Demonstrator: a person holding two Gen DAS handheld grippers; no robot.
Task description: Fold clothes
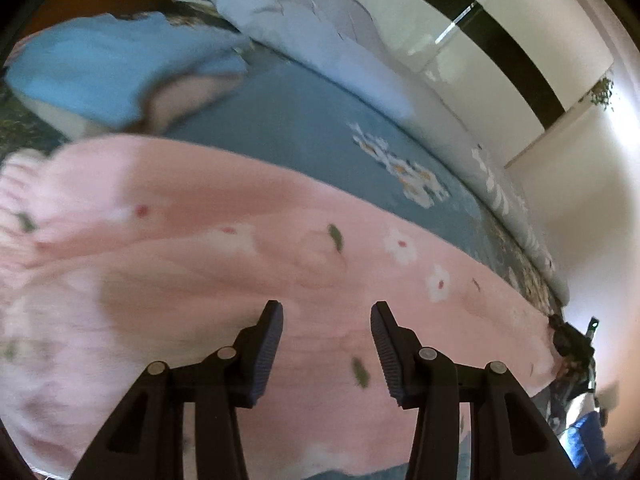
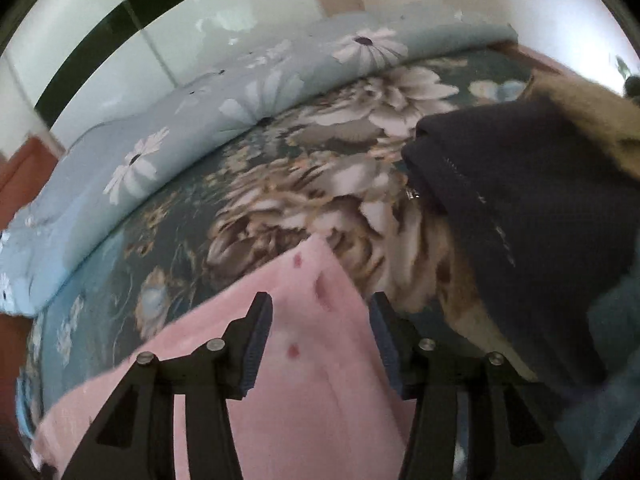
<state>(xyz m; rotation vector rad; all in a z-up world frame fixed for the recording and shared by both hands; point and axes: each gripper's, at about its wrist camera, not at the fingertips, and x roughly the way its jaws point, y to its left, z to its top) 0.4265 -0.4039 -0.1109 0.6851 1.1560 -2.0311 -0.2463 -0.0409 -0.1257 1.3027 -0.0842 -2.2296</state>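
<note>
A pink garment (image 1: 200, 272) printed with small white flowers and green leaves lies spread across the bed in the left wrist view. My left gripper (image 1: 326, 312) hovers over it, open, its pads apart with only cloth behind them. In the right wrist view a corner of the same pink garment (image 2: 316, 360) lies below my right gripper (image 2: 320, 304), which is open; the fabric lies under the fingers and the pads do not press on it. At the far right of the left wrist view the other gripper (image 1: 570, 340) shows at the garment's edge.
A blue floral bedsheet (image 1: 304, 120) covers the bed. A folded light-blue garment (image 1: 100, 68) rests at the upper left. A dark jacket with a tan fur trim (image 2: 532, 208) lies to the right. A pale floral quilt (image 2: 224, 96) runs along the far side by white wardrobe doors (image 1: 500, 36).
</note>
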